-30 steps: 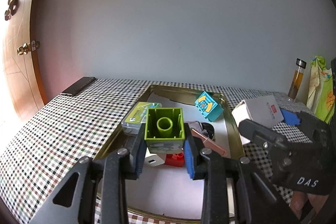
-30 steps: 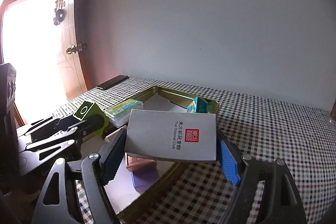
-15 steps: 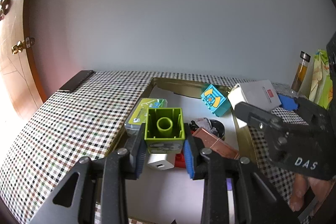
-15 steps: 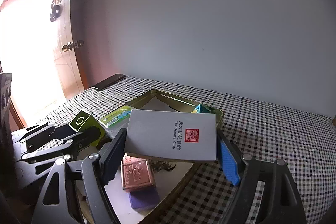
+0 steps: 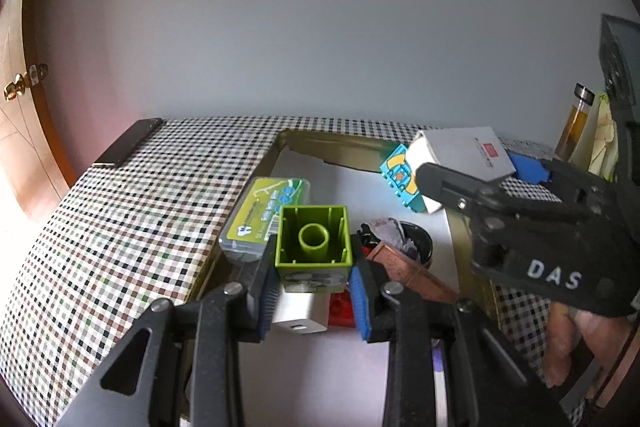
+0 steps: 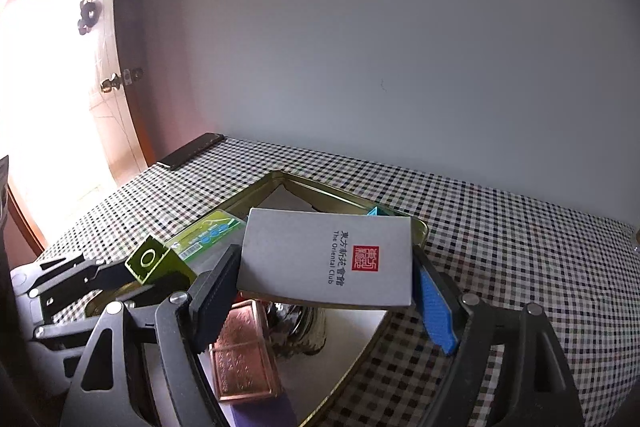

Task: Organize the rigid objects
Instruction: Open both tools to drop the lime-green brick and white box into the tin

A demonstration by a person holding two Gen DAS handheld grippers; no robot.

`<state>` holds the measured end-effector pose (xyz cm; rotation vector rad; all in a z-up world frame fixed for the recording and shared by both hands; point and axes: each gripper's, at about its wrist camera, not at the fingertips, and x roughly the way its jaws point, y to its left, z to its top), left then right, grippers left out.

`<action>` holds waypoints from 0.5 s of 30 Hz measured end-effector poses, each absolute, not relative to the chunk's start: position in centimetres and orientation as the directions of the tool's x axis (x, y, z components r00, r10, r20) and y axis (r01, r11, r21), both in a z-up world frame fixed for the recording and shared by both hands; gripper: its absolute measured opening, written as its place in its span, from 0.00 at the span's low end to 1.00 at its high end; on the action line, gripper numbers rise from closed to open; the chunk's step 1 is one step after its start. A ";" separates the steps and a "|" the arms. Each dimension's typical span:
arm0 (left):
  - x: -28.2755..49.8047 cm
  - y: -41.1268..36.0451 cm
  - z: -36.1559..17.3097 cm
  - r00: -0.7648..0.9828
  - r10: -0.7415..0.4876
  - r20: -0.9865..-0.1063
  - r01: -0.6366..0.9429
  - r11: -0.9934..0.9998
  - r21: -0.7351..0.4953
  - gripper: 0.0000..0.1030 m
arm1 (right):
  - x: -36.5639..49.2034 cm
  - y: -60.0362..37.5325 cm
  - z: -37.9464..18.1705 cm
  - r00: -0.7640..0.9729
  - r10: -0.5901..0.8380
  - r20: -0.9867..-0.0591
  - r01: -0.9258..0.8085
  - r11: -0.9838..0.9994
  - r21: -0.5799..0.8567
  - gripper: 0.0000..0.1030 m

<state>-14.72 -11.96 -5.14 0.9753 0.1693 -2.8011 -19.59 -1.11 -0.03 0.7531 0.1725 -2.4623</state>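
My left gripper (image 5: 314, 291) is shut on a green toy block (image 5: 314, 241), hollow side facing the camera, held above the gold tray (image 5: 328, 143). The block also shows in the right wrist view (image 6: 154, 263). My right gripper (image 6: 326, 297) is shut on a white card box (image 6: 330, 261) with a red seal, held over the tray's right side (image 6: 418, 227). The box also shows in the left wrist view (image 5: 464, 149). In the tray lie a teal toy block (image 5: 402, 181), a copper bar (image 6: 244, 353), a white adapter (image 5: 298, 311) and a red brick (image 5: 342, 309).
A green-labelled clear case (image 5: 266, 217) rests on the tray's left rim. A black phone (image 5: 128, 147) lies at the far left of the checked tablecloth (image 5: 120, 227). A bottle of amber liquid (image 5: 576, 123) stands at the right. A dark round item (image 5: 416, 241) sits in the tray.
Both grippers have moved forward over the tray with their loads still held. The right gripper with the box has come closer to the teal block.
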 end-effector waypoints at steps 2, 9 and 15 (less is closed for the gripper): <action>-14.8 -11.9 -5.3 -0.770 -0.122 -0.626 0.197 -0.979 -0.052 0.30 | -19.9 -1.4 -0.3 -0.684 -0.470 -0.558 0.545 -0.838 0.037 0.79; -14.6 -11.6 -5.6 -0.768 -0.162 -0.620 0.222 -0.975 -0.021 0.66 | -20.4 -2.1 -2.0 -0.623 -0.485 -0.614 0.571 -0.818 0.067 0.86; -13.1 -11.8 -5.5 -0.784 -0.173 -0.596 0.244 -0.969 -0.039 0.96 | -19.4 -0.7 -1.7 -0.630 -0.521 -0.576 0.567 -0.815 0.117 0.94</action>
